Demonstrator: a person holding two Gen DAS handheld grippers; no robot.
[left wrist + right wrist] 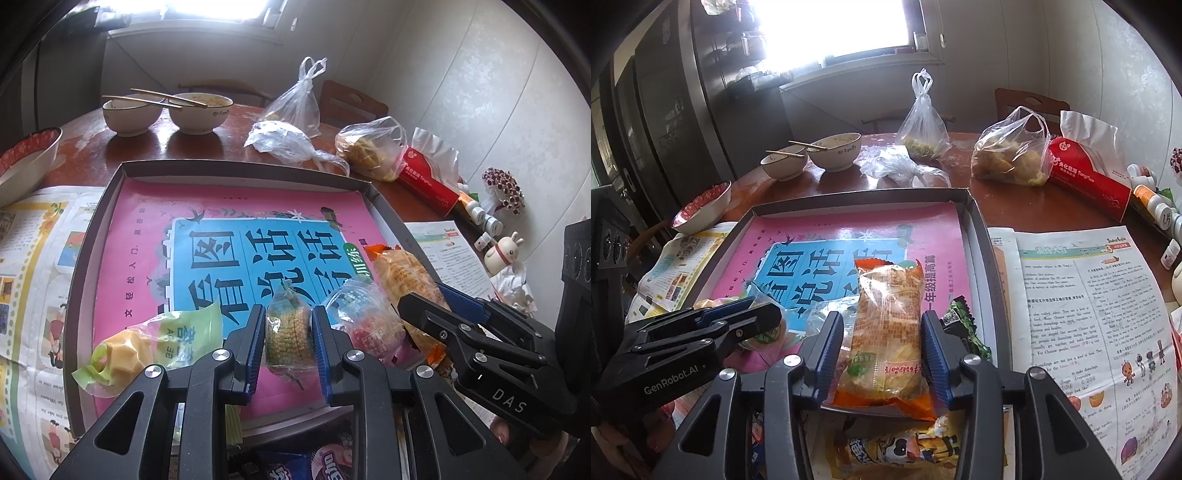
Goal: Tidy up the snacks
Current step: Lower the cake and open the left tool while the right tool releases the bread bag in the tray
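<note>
Two tools work over the shallow tray (110,206) at its near edge. The left tool (289,347) pinches the small corn packet (286,332) between its blue pads, low over the pink book lining the tray. The right tool (882,350) stands spread around the orange snack bag (886,325), pads clear of its sides, the bag lying on the tray near its right wall. Best to lift the right tool straight off without dragging the wrapper, then lower the corn beside the yellow-green packet (147,343) and part the pads only once it rests flat.

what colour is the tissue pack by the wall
Red with white print, the tissue pack shows best in the right wrist view.
</note>
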